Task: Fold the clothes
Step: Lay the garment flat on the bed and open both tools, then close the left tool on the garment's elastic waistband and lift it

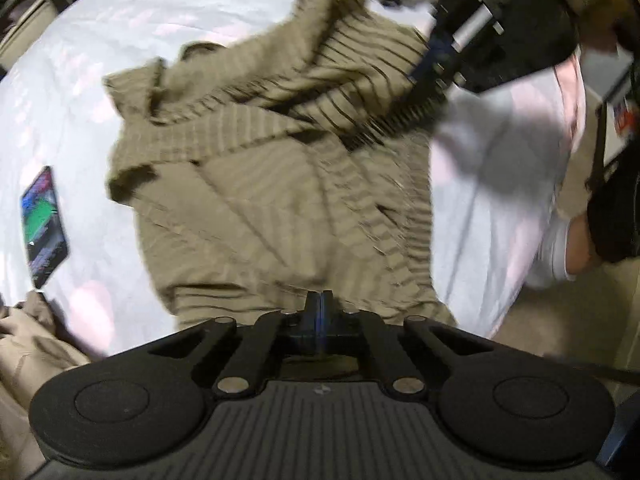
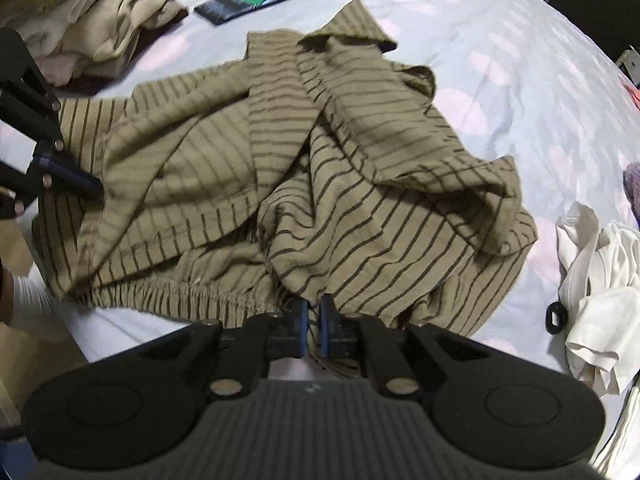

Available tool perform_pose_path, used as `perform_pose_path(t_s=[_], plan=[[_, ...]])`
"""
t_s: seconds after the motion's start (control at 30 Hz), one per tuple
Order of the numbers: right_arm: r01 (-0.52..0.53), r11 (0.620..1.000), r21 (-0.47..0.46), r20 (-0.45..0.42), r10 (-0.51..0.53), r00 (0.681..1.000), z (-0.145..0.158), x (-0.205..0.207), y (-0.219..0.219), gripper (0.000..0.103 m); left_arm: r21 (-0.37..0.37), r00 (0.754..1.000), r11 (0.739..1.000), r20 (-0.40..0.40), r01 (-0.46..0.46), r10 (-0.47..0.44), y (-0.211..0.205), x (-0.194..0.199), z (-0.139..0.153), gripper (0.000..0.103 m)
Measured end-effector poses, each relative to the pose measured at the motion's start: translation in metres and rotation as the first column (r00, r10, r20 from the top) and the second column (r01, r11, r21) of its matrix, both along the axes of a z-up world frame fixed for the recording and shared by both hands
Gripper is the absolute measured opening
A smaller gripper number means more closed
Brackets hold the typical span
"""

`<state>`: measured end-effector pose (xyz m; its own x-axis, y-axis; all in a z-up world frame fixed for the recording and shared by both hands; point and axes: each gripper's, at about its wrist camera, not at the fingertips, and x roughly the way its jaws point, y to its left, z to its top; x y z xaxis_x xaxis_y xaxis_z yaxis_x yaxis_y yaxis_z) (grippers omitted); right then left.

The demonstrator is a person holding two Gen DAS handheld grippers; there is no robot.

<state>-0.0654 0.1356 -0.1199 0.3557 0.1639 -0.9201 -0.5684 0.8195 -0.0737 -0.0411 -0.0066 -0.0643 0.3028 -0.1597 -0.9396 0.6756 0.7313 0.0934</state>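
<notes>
An olive garment with dark stripes (image 2: 320, 168) lies crumpled on the bed, its elastic waistband along the near edge in the right wrist view. My right gripper (image 2: 313, 312) is shut on that near edge, with fabric bunched between the pads. My left gripper (image 1: 320, 300) is shut at the garment's (image 1: 256, 200) hem. In the right wrist view the left gripper (image 2: 94, 190) pinches the garment's left edge, and folds run toward its tips. In the left wrist view the right gripper (image 1: 384, 128) is blurred at the garment's far side.
A phone (image 2: 250, 0) with a lit screen lies on the pale blue, pink-spotted sheet (image 2: 520, 60). A pile of beige clothes (image 2: 80, 20) sits beside it. White cloth (image 2: 600, 280) and a black ring (image 2: 554, 318) lie at the right. The bed edge and a person's body (image 1: 572, 160) show at right.
</notes>
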Motion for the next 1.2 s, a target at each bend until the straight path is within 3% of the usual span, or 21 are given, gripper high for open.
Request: perform_pose_path(t_s=[0.17,0.27,0.3,0.37,0.43,0.63,0.77,0.87,0.9,0.97,1.0,1.2], plan=[[0.082,0.995,0.053,0.055,-0.085,0.995,0.028,0.006,-0.013,0.004,-0.069,0.992,0.994,0.089,-0.083,0.089,0.020,0.007,0.023,0.000],[0.135,0.988,0.076,0.083,-0.142,0.986,0.043,0.010,-0.024,0.004,-0.126,0.990,0.989,0.107,-0.075,0.089,0.021,0.003,0.029,0.000],[0.154,0.985,0.082,0.090,-0.161,0.983,0.047,0.012,-0.028,0.004,-0.121,0.994,0.992,0.095,-0.042,0.054,0.015,0.000,0.026,0.001],[0.193,0.977,0.085,0.095,-0.201,0.975,0.052,0.016,-0.037,0.003,-0.113,0.997,0.993,0.072,0.025,-0.017,0.004,-0.006,0.021,0.017],[0.226,0.971,0.078,0.092,-0.232,0.968,0.053,0.019,-0.045,0.003,-0.103,0.993,0.989,0.064,0.107,-0.100,-0.008,-0.016,0.014,0.040],[0.231,0.968,0.096,0.056,-0.236,0.970,0.046,0.020,-0.054,0.005,0.015,0.951,0.953,0.062,0.302,-0.303,-0.037,-0.044,-0.016,0.045],[0.200,0.974,0.103,0.052,-0.206,0.977,0.045,0.017,-0.048,0.006,0.093,0.931,0.932,0.077,0.350,-0.357,-0.041,-0.049,-0.038,0.045],[0.179,0.978,0.107,0.049,-0.185,0.982,0.045,0.014,-0.044,0.007,0.105,0.924,0.926,0.082,0.364,-0.372,-0.039,-0.050,-0.043,0.045],[0.177,0.978,0.109,0.048,-0.183,0.982,0.044,0.014,-0.043,0.007,0.102,0.925,0.926,0.078,0.364,-0.372,-0.038,-0.049,-0.044,0.042],[0.174,0.979,0.111,0.048,-0.180,0.983,0.045,0.014,-0.043,0.007,0.068,0.937,0.937,0.043,0.343,-0.346,-0.035,-0.043,-0.043,0.010],[0.172,0.979,0.112,0.048,-0.179,0.983,0.045,0.014,-0.043,0.007,0.037,0.952,0.952,0.020,0.305,-0.306,-0.034,-0.037,-0.040,0.003],[0.165,0.979,0.117,0.049,-0.172,0.984,0.047,0.012,-0.043,0.008,-0.035,0.975,0.975,0.019,0.221,-0.220,-0.024,-0.023,-0.015,0.001]])
